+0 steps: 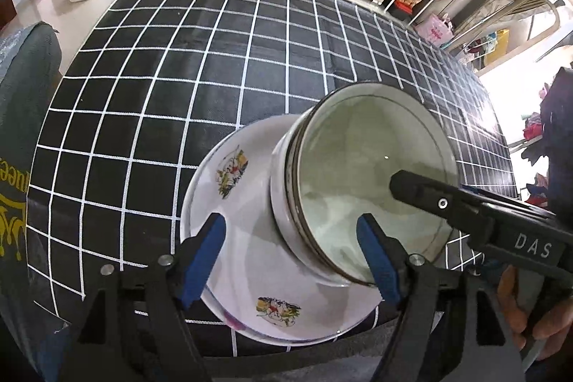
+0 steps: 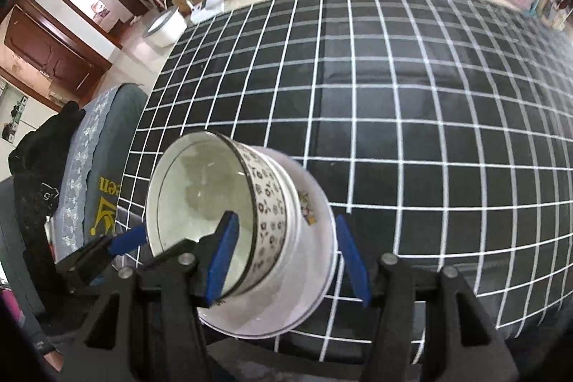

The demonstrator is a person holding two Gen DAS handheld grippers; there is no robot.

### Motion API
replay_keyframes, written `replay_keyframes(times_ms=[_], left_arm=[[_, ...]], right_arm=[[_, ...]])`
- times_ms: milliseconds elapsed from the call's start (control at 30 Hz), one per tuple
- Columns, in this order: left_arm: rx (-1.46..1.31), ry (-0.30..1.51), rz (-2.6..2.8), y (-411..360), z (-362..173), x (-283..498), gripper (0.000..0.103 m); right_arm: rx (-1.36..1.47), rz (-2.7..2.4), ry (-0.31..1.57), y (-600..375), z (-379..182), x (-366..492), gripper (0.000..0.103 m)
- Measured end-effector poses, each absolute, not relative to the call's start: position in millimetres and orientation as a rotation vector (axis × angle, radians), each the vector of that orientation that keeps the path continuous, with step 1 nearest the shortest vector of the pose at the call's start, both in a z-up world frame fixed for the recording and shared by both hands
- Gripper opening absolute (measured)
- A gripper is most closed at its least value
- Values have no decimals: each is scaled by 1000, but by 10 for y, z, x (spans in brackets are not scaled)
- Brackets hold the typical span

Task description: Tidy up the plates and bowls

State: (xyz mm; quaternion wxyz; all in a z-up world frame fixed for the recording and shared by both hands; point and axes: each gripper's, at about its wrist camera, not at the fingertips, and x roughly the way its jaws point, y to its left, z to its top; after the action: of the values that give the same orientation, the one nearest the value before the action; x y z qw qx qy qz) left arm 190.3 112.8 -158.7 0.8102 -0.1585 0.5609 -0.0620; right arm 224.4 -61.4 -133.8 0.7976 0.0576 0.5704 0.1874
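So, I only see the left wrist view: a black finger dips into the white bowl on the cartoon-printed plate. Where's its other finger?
Observer: The right gripper has its other blue-padded finger outside the white ceramic bowl, apart from the wall, jaws open.
Operator: Is the bowl plain outside?
Observer: No. Small black flowers ring its outer wall, just above the white cartoon-printed plate.
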Motion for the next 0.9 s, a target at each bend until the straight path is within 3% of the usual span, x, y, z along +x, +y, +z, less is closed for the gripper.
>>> replay_keyframes(times_ms=[567, 667, 900], left_arm=[[-153, 846, 9, 867, -712, 1167, 74], [-100, 780, 7, 713, -525, 947, 81], [-77, 651, -18, 468, -210, 502, 87]], right_arm=[[15, 340, 923, -1084, -666, 1451, 61], [-5, 326, 852, -1164, -543, 1231, 61], [-39, 296, 724, -1387, -348, 741, 72]])
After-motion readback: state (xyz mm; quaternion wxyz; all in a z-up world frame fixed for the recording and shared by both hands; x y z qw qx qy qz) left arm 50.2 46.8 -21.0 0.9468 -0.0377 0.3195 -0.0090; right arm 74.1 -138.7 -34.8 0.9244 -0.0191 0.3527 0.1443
